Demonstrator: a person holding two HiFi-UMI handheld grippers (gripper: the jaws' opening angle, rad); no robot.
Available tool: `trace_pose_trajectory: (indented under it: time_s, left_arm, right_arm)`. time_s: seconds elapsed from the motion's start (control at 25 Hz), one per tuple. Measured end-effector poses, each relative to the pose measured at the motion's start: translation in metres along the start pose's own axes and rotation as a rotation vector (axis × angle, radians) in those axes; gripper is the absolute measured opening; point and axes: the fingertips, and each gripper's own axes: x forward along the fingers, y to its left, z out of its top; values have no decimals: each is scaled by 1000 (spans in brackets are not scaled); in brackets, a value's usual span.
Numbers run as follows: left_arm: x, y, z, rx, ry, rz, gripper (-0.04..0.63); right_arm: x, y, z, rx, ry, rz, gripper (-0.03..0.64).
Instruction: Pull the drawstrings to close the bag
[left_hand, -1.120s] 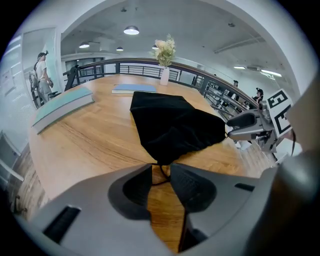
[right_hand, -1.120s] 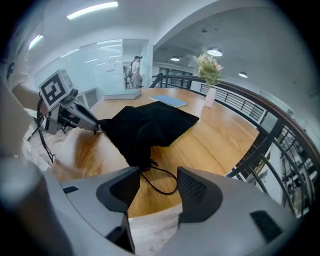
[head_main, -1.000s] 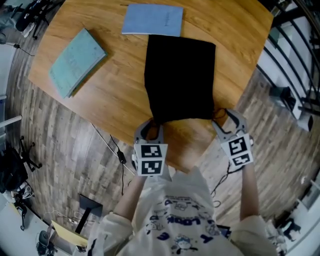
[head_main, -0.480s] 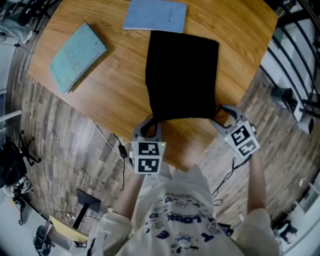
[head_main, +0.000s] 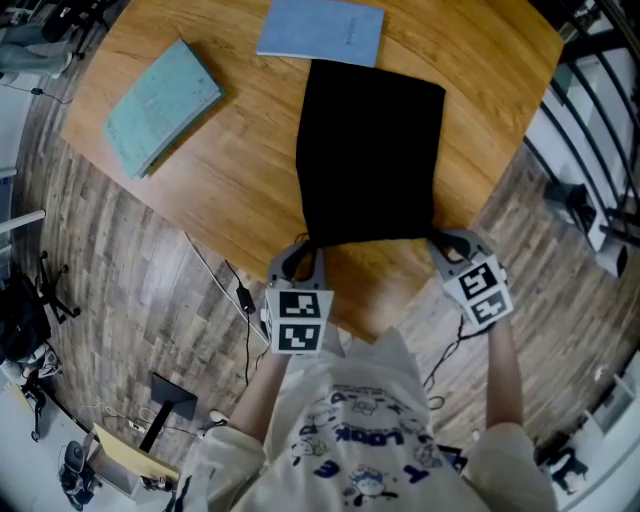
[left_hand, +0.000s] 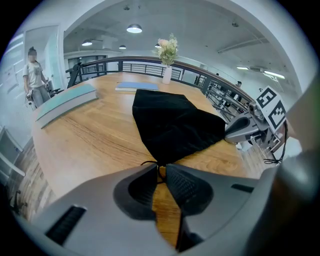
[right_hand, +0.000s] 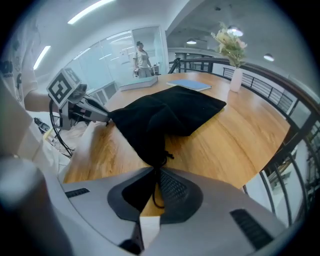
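Note:
A flat black drawstring bag (head_main: 370, 150) lies on the round wooden table (head_main: 240, 190), its mouth toward the near edge. My left gripper (head_main: 303, 247) is at the bag's near left corner. In the left gripper view its jaws are closing, and the thin black left drawstring (left_hand: 150, 163) is pinched between their tips. My right gripper (head_main: 447, 243) is at the near right corner. Its jaws are closing too, and the right drawstring (right_hand: 156, 192) runs down between the pressed pads. The bag's mouth looks only slightly gathered.
A teal book (head_main: 163, 105) lies at the table's far left and a light blue booklet (head_main: 320, 30) just beyond the bag. A vase of flowers (left_hand: 167, 55) stands at the far edge. A cable (head_main: 240, 300) trails on the floor below the near edge. A person (left_hand: 35, 75) stands far off.
Both grippers' jaws have come together on the drawstrings at the bag's near corners. The right gripper tilted outward, then settled back. The bag has not visibly moved.

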Motion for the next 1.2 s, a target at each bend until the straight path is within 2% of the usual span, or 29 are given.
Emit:
trace_pose_trajectory:
  time_s: [0.04,0.16,0.28,0.4,0.64,0.72,0.76,0.88,1.04,1.2]
  left_arm:
    - [-1,0,0,2,-1,4,51]
    - [-2,-1,-3,2,2,8,51]
    - [-2,0,-5,2,9,13,63]
    - [-1,-1,-10,-2,23,10,92]
    - [6,0,-10,-17,32,29,92]
    - [7,0,-12,-13,57,36,64]
    - [7,0,-14,-11,72,33,12]
    - [4,0,-14,-5,90,12,11]
    - [-5,0,-8,40,77,3,9]
    - [-15,15,-6,67,69,36,8]
  right_arm:
    - [0,2,-1,30,-1,3,12]
    - [2,0,-3,121,-36,-23,8]
    - [2,-3,-4,161,-55,-42,8]
    - [-1,-3,-2,173,-61,-64,8]
    - [1,-3,-9,164,-43,-86,8]
    - [0,-2,-11,164,-35,-95,8]
    - [-1,-2,-10,167,-37,-101,8]
    - [-2,-5,-5,182,-59,-130,8]
    - [-7,-12,-4,179,-72,-167,8]
    - [-19,-23,-1,196,-61,-231,8]
